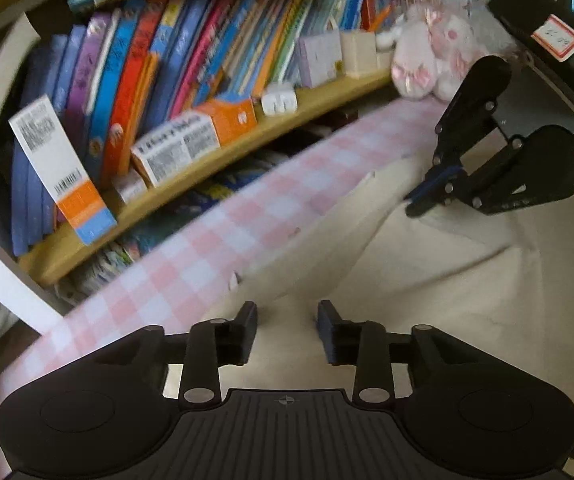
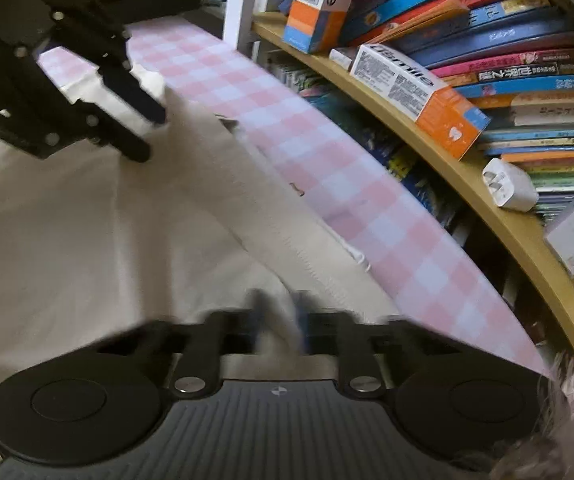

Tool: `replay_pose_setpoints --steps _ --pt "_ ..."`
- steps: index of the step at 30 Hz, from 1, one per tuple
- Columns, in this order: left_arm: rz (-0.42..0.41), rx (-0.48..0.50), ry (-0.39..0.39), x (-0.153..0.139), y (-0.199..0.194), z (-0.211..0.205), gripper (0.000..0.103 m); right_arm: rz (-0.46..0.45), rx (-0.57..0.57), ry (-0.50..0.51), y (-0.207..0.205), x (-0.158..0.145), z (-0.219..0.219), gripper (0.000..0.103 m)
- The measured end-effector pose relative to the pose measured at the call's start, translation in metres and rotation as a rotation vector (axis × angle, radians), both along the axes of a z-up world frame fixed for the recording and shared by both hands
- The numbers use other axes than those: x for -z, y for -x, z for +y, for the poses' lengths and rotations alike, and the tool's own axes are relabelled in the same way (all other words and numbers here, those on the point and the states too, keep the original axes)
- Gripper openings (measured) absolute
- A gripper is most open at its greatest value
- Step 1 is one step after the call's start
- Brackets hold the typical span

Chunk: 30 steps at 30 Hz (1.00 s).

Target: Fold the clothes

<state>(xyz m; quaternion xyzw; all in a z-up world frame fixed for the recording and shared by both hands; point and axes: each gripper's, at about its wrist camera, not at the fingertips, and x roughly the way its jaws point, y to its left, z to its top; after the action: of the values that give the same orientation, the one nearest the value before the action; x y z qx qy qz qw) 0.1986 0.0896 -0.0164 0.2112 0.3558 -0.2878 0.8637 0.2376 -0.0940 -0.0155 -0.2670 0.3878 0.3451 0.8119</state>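
Note:
A cream garment with dark lettering (image 1: 439, 280) lies on a pink and white checked cloth (image 1: 191, 256). My left gripper (image 1: 287, 316) is open, its fingers low over the garment's edge with nothing between them. In the right wrist view it shows at upper left (image 2: 147, 136), still open above the cloth. My right gripper (image 2: 279, 312) is nearly closed and pinches a fold of the cream garment (image 2: 107, 240); its fingers are blurred. It also shows in the left wrist view (image 1: 419, 204), shut on the fabric.
A wooden bookshelf (image 1: 215, 152) packed with books and toothpaste boxes (image 2: 419, 96) runs along the far edge of the table. A pink plush toy (image 1: 431, 64) sits at the table's end. A white charger plug (image 2: 507, 184) rests on the shelf.

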Motion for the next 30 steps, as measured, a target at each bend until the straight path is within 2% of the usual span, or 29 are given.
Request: replay_pose_setpoints --steps 1,4,7,8,9,10,11,14,16,20,23,27,28,29,30 --pt "-0.01 -0.004 0.012 -0.002 0.0 0.001 0.04 -0.038 0.014 -0.014 0.003 -0.006 -0.004 0.002" --pt "-0.013 -0.014 0.034 -0.001 -0.004 -0.002 0.042 -0.148 0.148 -0.079 0.008 -0.019 -0.018 0.002" --pt "0.01 -0.049 -0.032 0.017 -0.013 -0.011 0.042 -0.15 0.226 -0.064 0.002 -0.009 -0.018 0.003" --pt "0.03 -0.075 -0.08 0.028 -0.018 -0.012 0.042 -0.154 0.253 -0.049 0.0 -0.003 -0.018 0.007" --pt "0.029 -0.096 -0.082 0.03 -0.02 -0.009 0.046 -0.159 0.281 -0.033 -0.003 0.003 -0.017 0.012" --pt "0.026 -0.117 -0.079 0.033 -0.021 -0.004 0.048 -0.167 0.314 -0.04 -0.003 0.006 -0.02 0.026" --pt "0.022 -0.137 -0.077 0.035 -0.022 0.0 0.048 -0.172 0.355 -0.068 -0.003 0.005 -0.029 0.034" --pt "-0.021 -0.259 -0.089 0.032 -0.02 0.018 0.048 -0.164 0.459 -0.131 0.003 0.001 -0.059 0.034" --pt "-0.049 -0.31 -0.055 0.023 -0.012 0.03 0.048 -0.155 0.506 -0.117 0.008 0.003 -0.082 0.034" --pt "-0.049 -0.333 0.102 0.006 0.026 0.04 0.048 -0.094 0.637 -0.14 0.014 0.012 -0.124 0.037" --pt "-0.004 -0.359 0.123 0.015 0.047 0.037 0.048 -0.024 0.739 -0.216 0.013 0.02 -0.144 0.045" --pt "0.058 -0.394 0.148 0.028 0.074 0.031 0.048 0.025 0.825 -0.269 0.002 0.03 -0.148 0.041" --pt "0.074 -0.402 0.154 0.031 0.081 0.03 0.048 0.031 0.84 -0.289 0.001 0.03 -0.149 0.02" --pt "0.089 -0.411 0.16 0.035 0.087 0.029 0.048 0.038 0.854 -0.31 -0.001 0.03 -0.15 0.003" --pt "0.1 -0.434 0.163 0.039 0.089 0.031 0.048 0.029 0.878 -0.332 0.001 0.029 -0.153 0.003"
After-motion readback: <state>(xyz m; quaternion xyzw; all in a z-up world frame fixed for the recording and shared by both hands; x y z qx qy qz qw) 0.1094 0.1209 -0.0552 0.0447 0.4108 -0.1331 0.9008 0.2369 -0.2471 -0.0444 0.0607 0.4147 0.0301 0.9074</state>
